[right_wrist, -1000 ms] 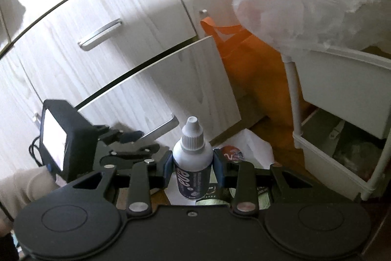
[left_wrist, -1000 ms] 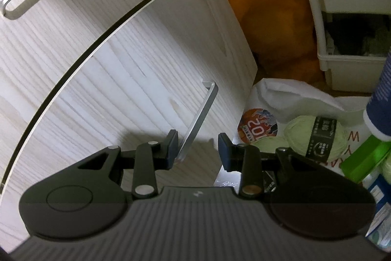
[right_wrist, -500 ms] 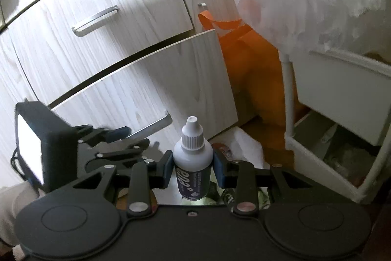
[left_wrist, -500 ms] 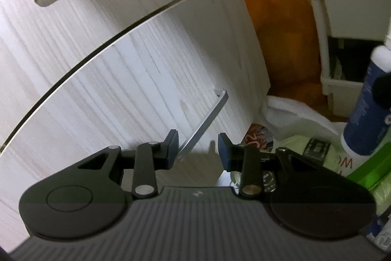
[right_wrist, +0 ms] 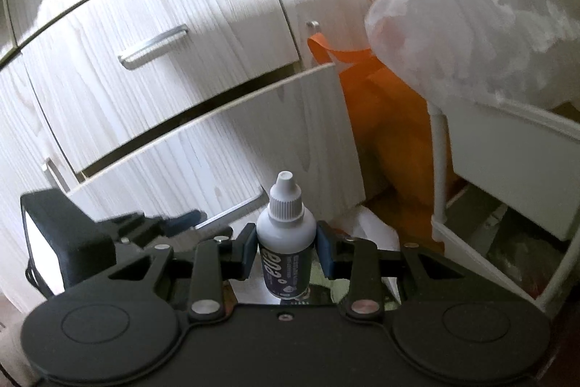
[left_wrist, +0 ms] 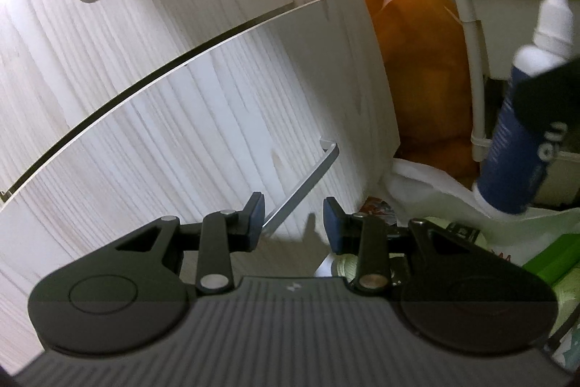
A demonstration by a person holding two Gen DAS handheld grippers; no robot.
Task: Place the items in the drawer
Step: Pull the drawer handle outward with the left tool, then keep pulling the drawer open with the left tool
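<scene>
Currently, the dropper bottle (right_wrist: 285, 242) stands upright, clamped between my right gripper (right_wrist: 285, 251) pads, in front of the partly open drawer (left_wrist: 224, 133). My left gripper (left_wrist: 293, 218) has its jaws spread, empty, with the drawer handle (left_wrist: 304, 187) running between the fingertips. An orange bag (right_wrist: 384, 119) sits beside the drawer.

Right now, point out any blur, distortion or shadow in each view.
Left wrist view: fisheye bends the open drawer front into an arc; the dropper bottle at right is smeared; the left tongs shade the wood near the handle. Right wrist view: the bottle is sharp; the plastic bag looks hazy.
</scene>
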